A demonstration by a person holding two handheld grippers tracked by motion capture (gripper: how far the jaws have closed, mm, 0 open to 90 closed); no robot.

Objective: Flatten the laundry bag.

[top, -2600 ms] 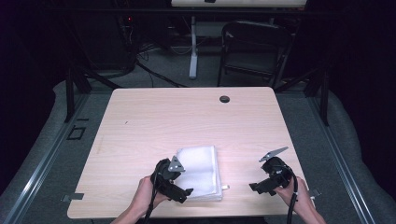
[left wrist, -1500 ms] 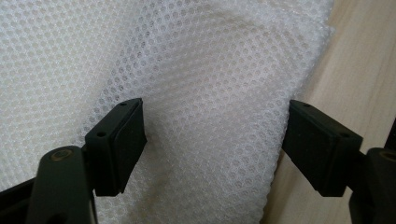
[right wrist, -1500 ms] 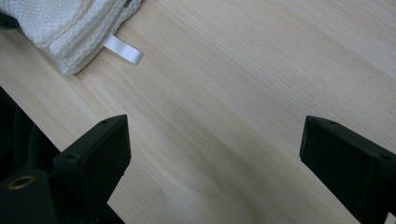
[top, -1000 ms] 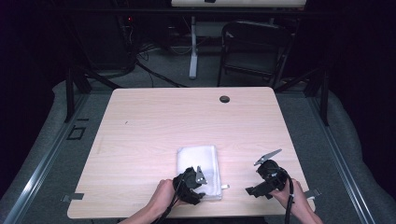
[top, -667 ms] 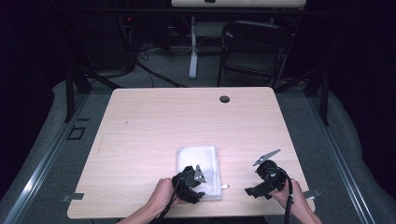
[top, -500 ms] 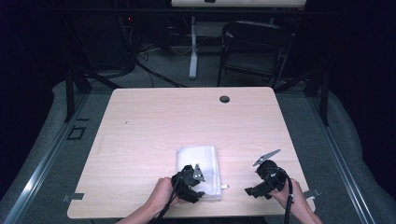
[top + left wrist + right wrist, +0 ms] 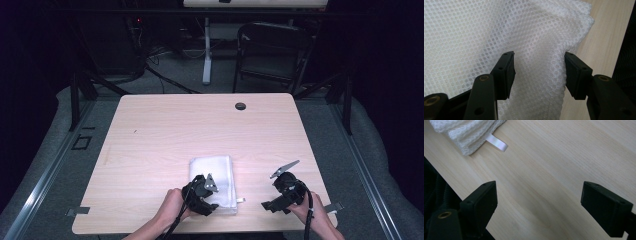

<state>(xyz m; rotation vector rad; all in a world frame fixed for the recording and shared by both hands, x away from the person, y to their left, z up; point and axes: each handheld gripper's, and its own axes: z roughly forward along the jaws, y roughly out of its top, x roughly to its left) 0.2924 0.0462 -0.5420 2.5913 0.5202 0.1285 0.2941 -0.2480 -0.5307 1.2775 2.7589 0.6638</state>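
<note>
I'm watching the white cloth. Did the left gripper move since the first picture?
Yes. The left gripper slid right, from beside the folded white mesh cloth's left edge onto its near part, judged against the table's near edge.

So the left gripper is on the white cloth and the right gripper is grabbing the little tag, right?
Not quite. The left gripper is on the white cloth, but the right gripper grabs nothing: its jaws stand open over bare table, and the tag lies apart from them. The right gripper view shows this.
</note>
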